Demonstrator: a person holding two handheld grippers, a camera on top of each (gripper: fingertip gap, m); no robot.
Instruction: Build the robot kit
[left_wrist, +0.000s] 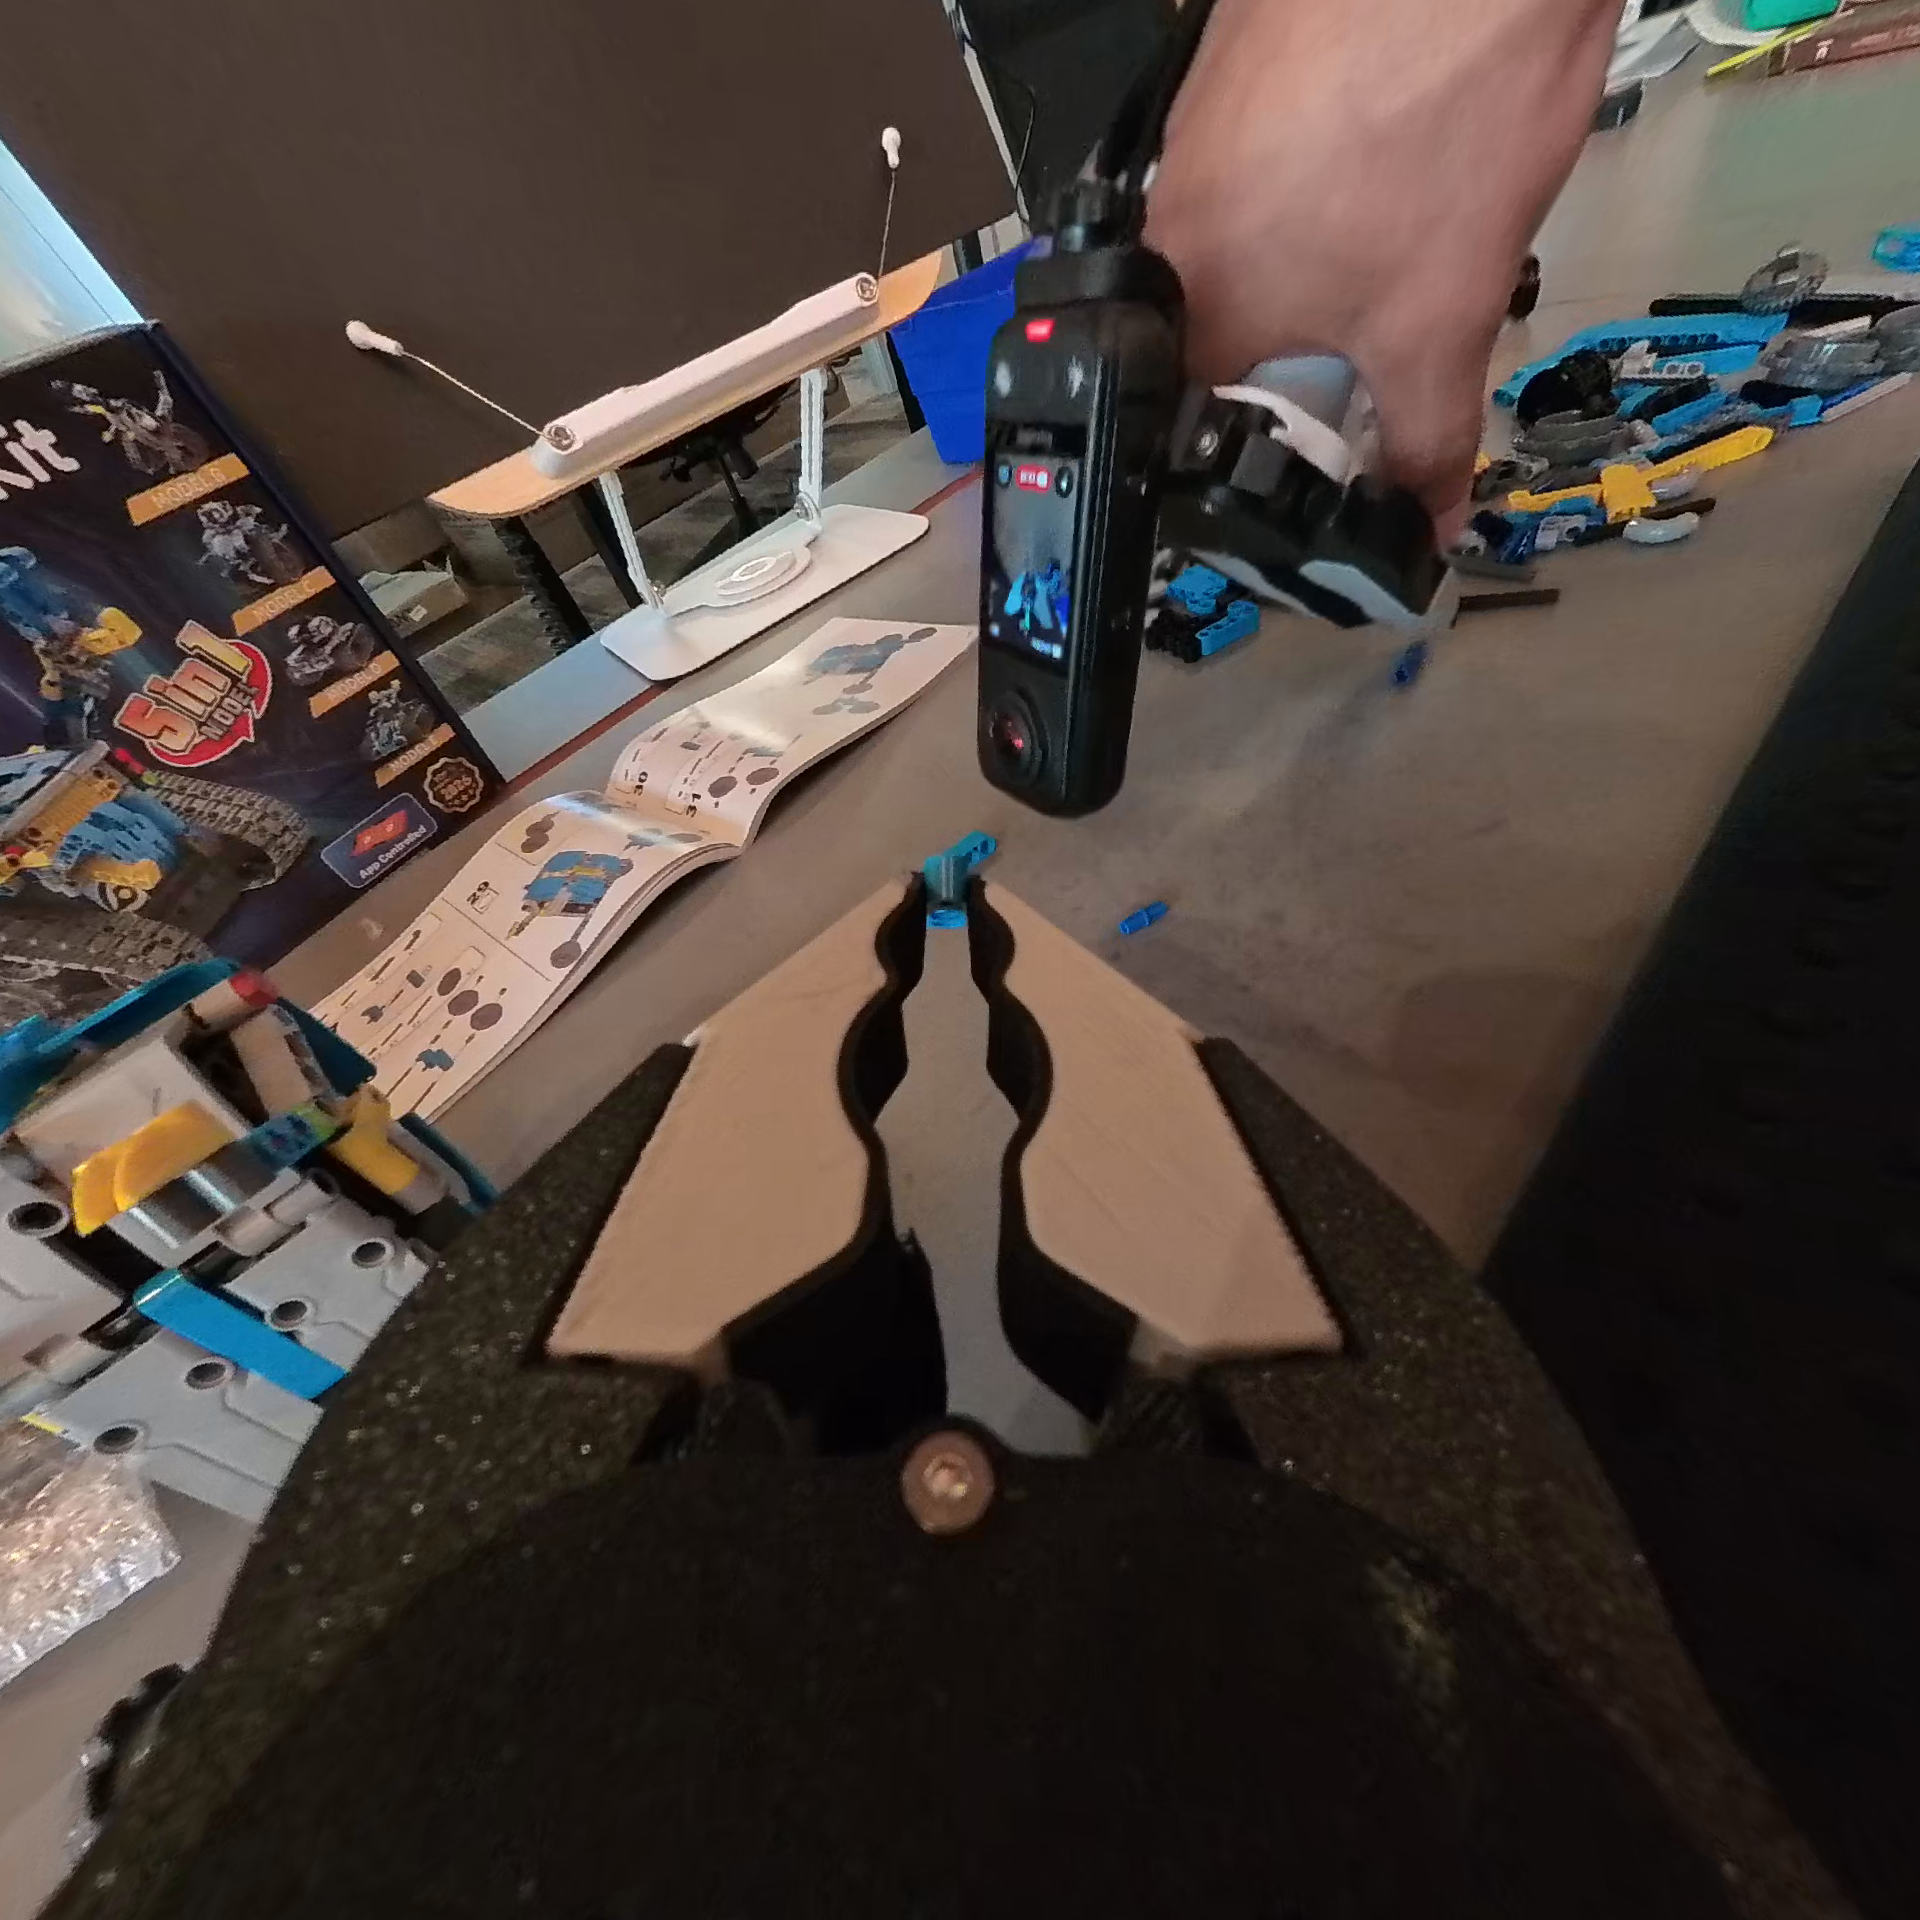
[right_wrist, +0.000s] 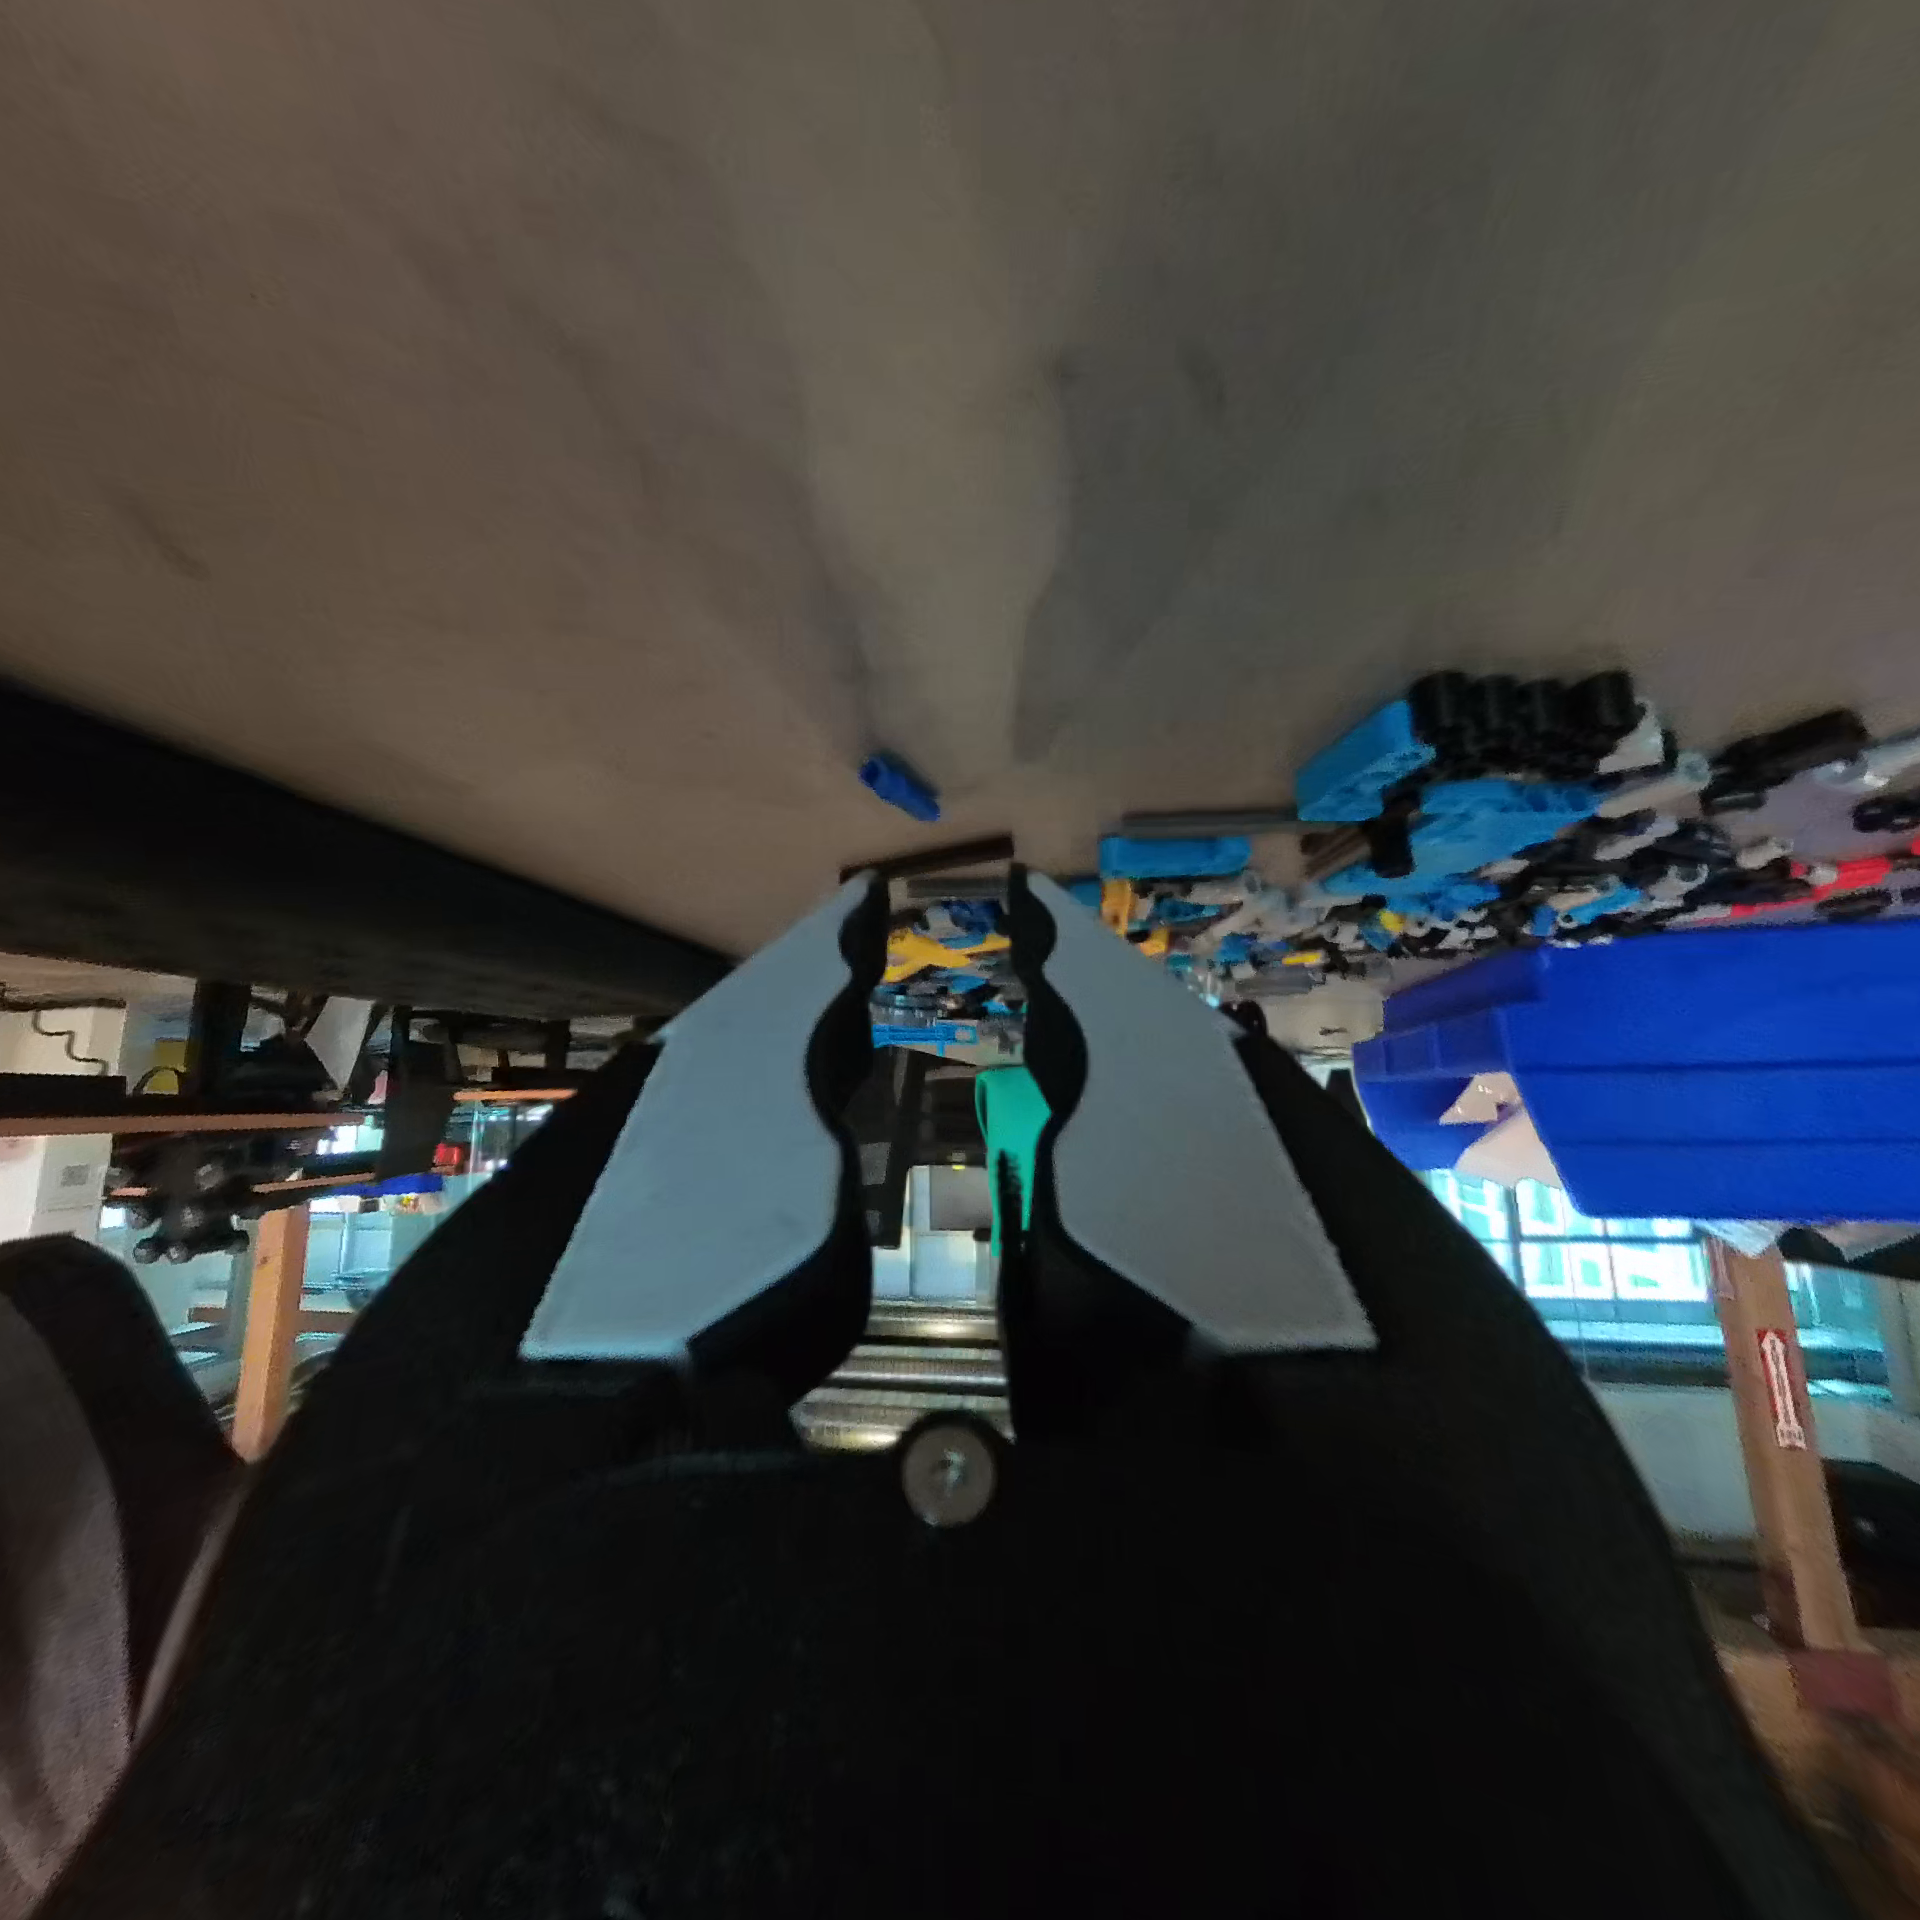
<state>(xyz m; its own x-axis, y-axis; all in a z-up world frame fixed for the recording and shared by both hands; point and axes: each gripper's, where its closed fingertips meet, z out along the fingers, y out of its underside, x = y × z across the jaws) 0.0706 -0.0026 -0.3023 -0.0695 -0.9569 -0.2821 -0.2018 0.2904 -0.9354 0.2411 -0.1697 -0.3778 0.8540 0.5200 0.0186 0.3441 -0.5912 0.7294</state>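
In the left wrist view, the left gripper (left_wrist: 948, 902) pinches one light-blue connector piece (left_wrist: 951, 878) above the tabletop (left_wrist: 1299, 831); one blue pin (left_wrist: 1143, 917) lies nearby, one open instruction booklet (left_wrist: 623, 831) toward the left edge. The upside-down right wrist view shows the right gripper (right_wrist: 948, 883) spread, empty, beside one blue pin (right_wrist: 899, 784), one blue bin (right_wrist: 1683, 1081).

Bare grey tabletop (left_wrist: 1299, 831) stretches right of open instruction booklet (left_wrist: 665, 821); left blocked by printed kit box (left_wrist: 208, 665), right by loose brick pile (left_wrist: 1662, 416).
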